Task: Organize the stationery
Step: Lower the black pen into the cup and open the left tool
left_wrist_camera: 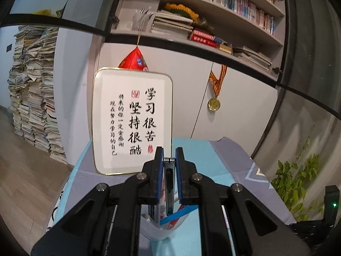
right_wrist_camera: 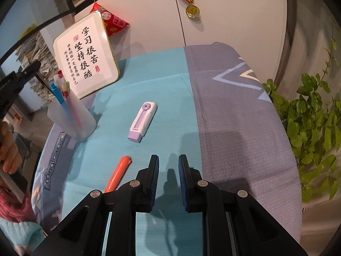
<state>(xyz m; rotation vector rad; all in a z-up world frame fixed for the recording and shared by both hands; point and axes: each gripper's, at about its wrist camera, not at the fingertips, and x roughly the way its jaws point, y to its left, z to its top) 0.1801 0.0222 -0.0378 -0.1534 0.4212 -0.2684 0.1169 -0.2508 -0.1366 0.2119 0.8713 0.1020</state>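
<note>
Teal and grey cloth covers the tabletop (right_wrist_camera: 223, 106), whose far edge is met by white cabinet doors and whose right edge falls away beside a leafy plant (right_wrist_camera: 309, 117). At the far left corner a framed calligraphy sign (right_wrist_camera: 85, 53) is propped upright. Just in front of it a translucent pen cup (right_wrist_camera: 72, 117) is seen, with several pens standing in it, close to the left edge. A purple-and-white eraser (right_wrist_camera: 142, 121) lies flat near the middle, and an orange marker (right_wrist_camera: 118, 173) lies nearer, just left of the right gripper (right_wrist_camera: 168, 166), which is held narrowly parted over bare teal cloth with nothing between its pads. The grey half to the right is uncluttered. The left gripper (left_wrist_camera: 169, 160) is closed on a dark pen (left_wrist_camera: 169, 177) above the cup (its rim shows just below the pads).
</note>
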